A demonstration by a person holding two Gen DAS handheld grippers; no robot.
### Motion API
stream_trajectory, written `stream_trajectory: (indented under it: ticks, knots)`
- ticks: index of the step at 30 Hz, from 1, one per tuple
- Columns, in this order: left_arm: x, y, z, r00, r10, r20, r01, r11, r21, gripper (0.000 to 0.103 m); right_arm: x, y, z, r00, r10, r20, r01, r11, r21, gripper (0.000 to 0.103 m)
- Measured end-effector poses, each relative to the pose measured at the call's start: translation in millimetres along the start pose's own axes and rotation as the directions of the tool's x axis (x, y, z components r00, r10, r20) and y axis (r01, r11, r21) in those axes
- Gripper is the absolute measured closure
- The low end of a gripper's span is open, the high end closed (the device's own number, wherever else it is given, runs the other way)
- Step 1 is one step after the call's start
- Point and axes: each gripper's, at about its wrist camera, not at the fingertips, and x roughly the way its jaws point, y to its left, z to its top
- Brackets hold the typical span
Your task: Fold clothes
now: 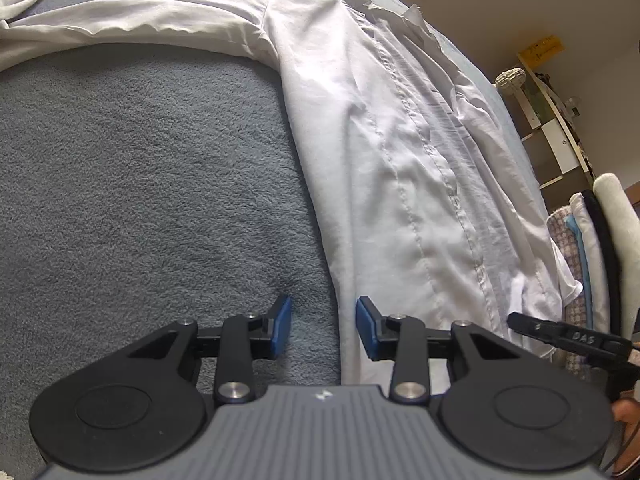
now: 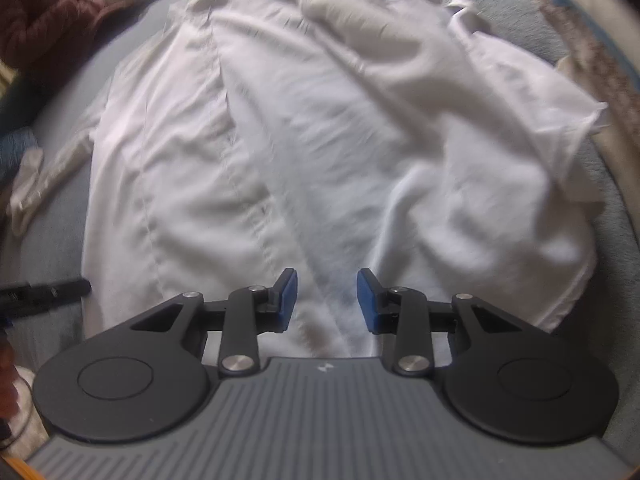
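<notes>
Both grippers (image 1: 323,326) (image 2: 327,301) hover with parted jaws over white shirt's (image 1: 400,160) hem.

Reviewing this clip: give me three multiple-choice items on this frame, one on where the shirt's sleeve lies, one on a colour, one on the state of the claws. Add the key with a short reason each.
1. In the left wrist view, where does the white shirt's long sleeve lie?
A. Stretched out to the left over the grey blanket
B. Folded across the shirt's front
C. Hanging off the edge

2. What colour are the pads on the claws?
A. Red
B. Blue
C. Yellow

3. What state are the left claw and right claw in?
A. Both clamped on the shirt
B. One clamped, one open
C. Both open, pinching nothing

Key: 1 A, the sleeve runs leftward flat on the blanket. 2 B, the pads are plainly blue. 3 C, each claw shows a clear gap with no fabric pinched.
</notes>
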Motion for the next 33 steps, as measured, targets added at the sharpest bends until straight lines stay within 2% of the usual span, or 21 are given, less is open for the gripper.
stream_trajectory:
  ticks: [3, 6, 8, 11, 13, 15, 18, 20, 23, 24, 25, 27, 29, 30, 31, 33]
  knots:
    - [1, -1, 0, 1.000, 0.003, 0.002, -0.003, 1.000, 0.008, 0.066, -15, -13, -4, 0.998, -0.050, 0.038, 0.047, 0.997, 0.056, 0.071]
    - [2, -2, -2, 1.000, 0.010, 0.011, -0.010, 1.000, 0.022, 0.066, -34, -36, -18, 0.993, -0.095, 0.073, 0.077, 0.973, 0.216, 0.071]
    - [3, -2, -4, 1.000, 0.010, 0.020, -0.010, 1.000, 0.022, 0.066, -44, -54, -31, 0.990, -0.113, 0.081, 0.079, 0.936, 0.343, 0.071]
    - [3, 0, -7, 0.999, 0.002, 0.033, -0.003, 1.000, 0.015, 0.066, -40, -77, -52, 0.995, -0.084, 0.061, 0.043, 0.870, 0.490, 0.071]
    - [3, 2, -8, 0.999, -0.005, 0.041, 0.005, 1.000, 0.010, 0.066, -32, -89, -61, 0.995, -0.036, 0.092, -0.022, 0.828, 0.561, 0.071]
    - [1, 4, -9, 0.999, -0.015, 0.048, 0.015, 1.000, 0.008, 0.066, -25, -95, -66, 0.995, -0.026, 0.101, -0.041, 0.796, 0.604, 0.074]
    - [0, 6, -11, 0.998, -0.027, 0.058, 0.026, 1.000, 0.003, 0.066, -27, -94, -71, 0.992, -0.040, 0.116, -0.039, 0.792, 0.609, 0.087]
    - [0, 7, -12, 0.998, -0.030, 0.061, 0.029, 1.000, 0.004, 0.066, -34, -92, -73, 0.991, -0.063, 0.117, -0.021, 0.795, 0.606, 0.087]
    - [-1, 8, -12, 0.997, -0.034, 0.064, 0.033, 0.999, 0.015, 0.066, -47, -91, -75, 0.985, -0.108, 0.134, 0.001, 0.783, 0.622, 0.085]
    - [-1, 8, -12, 0.997, -0.036, 0.065, 0.035, 0.999, 0.017, 0.066, -50, -91, -76, 0.982, -0.126, 0.142, 0.009, 0.777, 0.629, 0.081]
    - [-1, 8, -13, 0.997, -0.039, 0.066, 0.038, 0.999, 0.018, 0.066, -50, -93, -77, 0.980, -0.136, 0.148, 0.010, 0.769, 0.639, 0.073]
    - [-1, 9, -13, 0.997, -0.046, 0.067, 0.045, 0.999, 0.019, 0.065, -41, -95, -76, 0.983, -0.111, 0.144, -0.011, 0.756, 0.654, 0.068]
    - [-1, 10, -12, 0.996, -0.052, 0.069, 0.051, 0.998, 0.020, 0.065, -30, -91, -75, 0.987, -0.067, 0.146, -0.042, 0.769, 0.638, 0.068]
    - [0, 10, -12, 0.996, -0.055, 0.069, 0.054, 0.998, 0.021, 0.066, -29, -86, -73, 0.986, -0.082, 0.147, -0.025, 0.792, 0.609, 0.080]
    - [0, 10, -12, 0.996, -0.057, 0.070, 0.056, 0.998, 0.021, 0.066, -30, -79, -71, 0.984, -0.100, 0.148, -0.004, 0.816, 0.578, 0.100]
    - [1, 10, -12, 0.996, -0.061, 0.071, 0.059, 0.998, 0.022, 0.066, -33, -68, -68, 0.976, -0.154, 0.157, 0.049, 0.849, 0.525, 0.102]
